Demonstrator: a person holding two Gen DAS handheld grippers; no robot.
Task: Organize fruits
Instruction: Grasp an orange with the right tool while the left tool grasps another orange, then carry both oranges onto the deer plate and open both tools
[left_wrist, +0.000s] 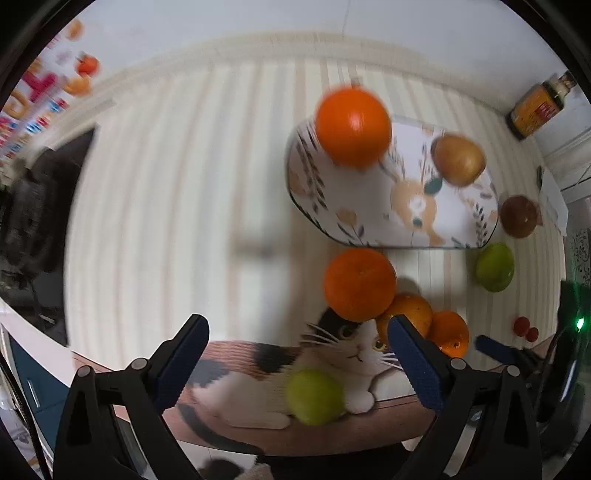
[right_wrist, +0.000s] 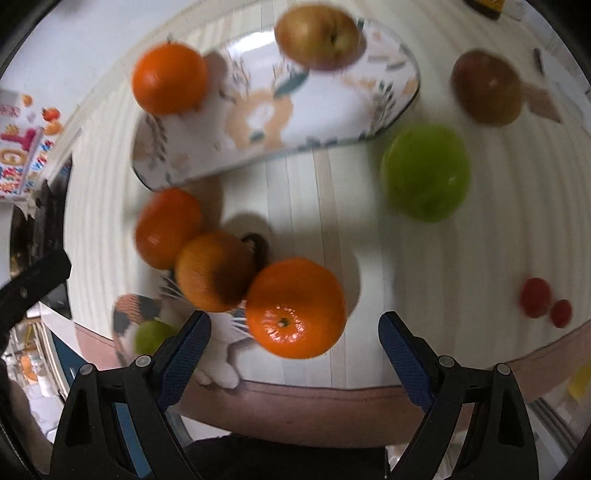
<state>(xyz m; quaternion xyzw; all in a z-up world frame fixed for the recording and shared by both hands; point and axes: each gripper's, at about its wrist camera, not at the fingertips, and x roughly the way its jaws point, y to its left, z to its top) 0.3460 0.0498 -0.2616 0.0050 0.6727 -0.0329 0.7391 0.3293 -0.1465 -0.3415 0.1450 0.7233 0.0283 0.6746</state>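
Observation:
My left gripper (left_wrist: 297, 356) is open and empty above a cat-print tray (left_wrist: 258, 373) that holds a green apple (left_wrist: 314, 397) and three oranges (left_wrist: 359, 283). A floral tray (left_wrist: 369, 199) farther off holds a yellow-red apple (left_wrist: 458, 159), with an orange (left_wrist: 352, 127) at its far corner. My right gripper (right_wrist: 294, 341) is open and empty, just short of the nearest orange (right_wrist: 295, 308). A green apple (right_wrist: 425, 172), a red apple (right_wrist: 487, 87) and two cherry tomatoes (right_wrist: 535, 297) lie loose on the table.
The striped table (left_wrist: 184, 203) ends in a brown front edge (right_wrist: 314, 402). A bottle (left_wrist: 539, 105) lies at the far right. A dark chair (left_wrist: 40, 206) stands off the left side. The right gripper's finger (left_wrist: 495, 349) shows in the left wrist view.

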